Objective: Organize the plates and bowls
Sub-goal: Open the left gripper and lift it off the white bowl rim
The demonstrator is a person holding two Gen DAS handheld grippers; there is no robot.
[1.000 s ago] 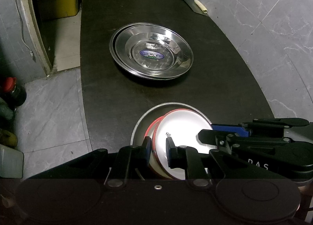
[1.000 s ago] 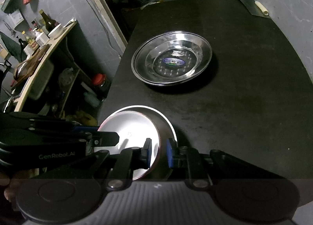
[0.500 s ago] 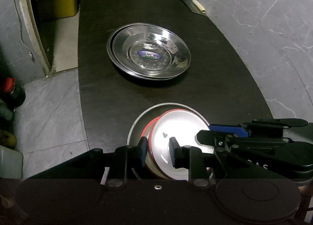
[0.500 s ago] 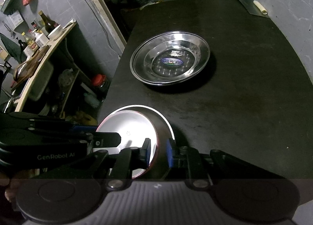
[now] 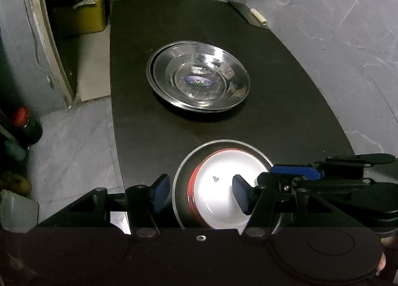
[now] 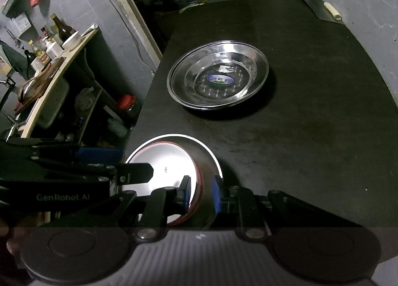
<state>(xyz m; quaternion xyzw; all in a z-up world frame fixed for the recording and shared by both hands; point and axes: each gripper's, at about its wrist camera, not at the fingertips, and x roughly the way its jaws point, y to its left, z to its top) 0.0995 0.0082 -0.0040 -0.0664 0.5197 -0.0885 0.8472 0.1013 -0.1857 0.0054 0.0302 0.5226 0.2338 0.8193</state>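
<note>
A white bowl with a red rim (image 5: 225, 186) (image 6: 161, 164) sits nested inside a steel bowl (image 5: 214, 145) (image 6: 206, 154) at the near edge of the black table (image 5: 286, 117) (image 6: 311, 112). My left gripper (image 5: 200, 194) is open, its pads wide apart on either side of the bowls' left rims. My right gripper (image 6: 201, 195) is shut on the right rims of the nested bowls. Stacked steel plates (image 5: 199, 79) (image 6: 219, 75) with a blue label lie farther back on the table.
A cleaver with a pale handle (image 5: 253, 16) (image 6: 323, 10) lies at the table's far right corner. Bottles and jars (image 5: 24, 124) stand on the floor to the left. A shelf with bottles (image 6: 49, 44) stands left of the table.
My left gripper has opened and let go of the bowl rims, and has drawn back slightly. My right gripper stays shut on the bowls' right rims.
</note>
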